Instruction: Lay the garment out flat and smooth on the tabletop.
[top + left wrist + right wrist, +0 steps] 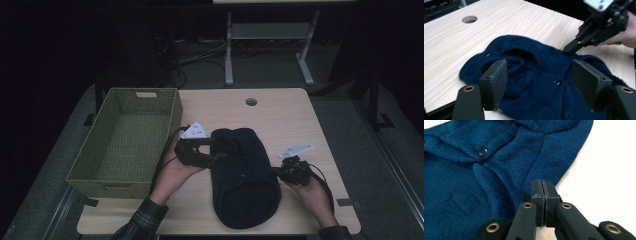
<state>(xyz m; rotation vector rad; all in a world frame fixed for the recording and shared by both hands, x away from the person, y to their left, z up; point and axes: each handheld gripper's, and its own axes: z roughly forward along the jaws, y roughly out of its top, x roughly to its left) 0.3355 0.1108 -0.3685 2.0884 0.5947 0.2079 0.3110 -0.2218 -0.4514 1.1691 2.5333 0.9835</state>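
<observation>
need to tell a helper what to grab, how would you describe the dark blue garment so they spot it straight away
On the pale wood table, look right of the green wicker basket, near the front edge. The garment lies flat between the left gripper and right gripper. It is the only cloth there: dark navy knit with small metal snaps.

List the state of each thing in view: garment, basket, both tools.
Dark blue garment: lying flat on the table, folded, snap buttons visible.
Woven basket: upright at the table's left, empty.
Left tool: open, jaws spread over the garment's upper part.
Right tool: jaws pressed together at the garment's right edge; whether fabric is pinched cannot be told.
</observation>
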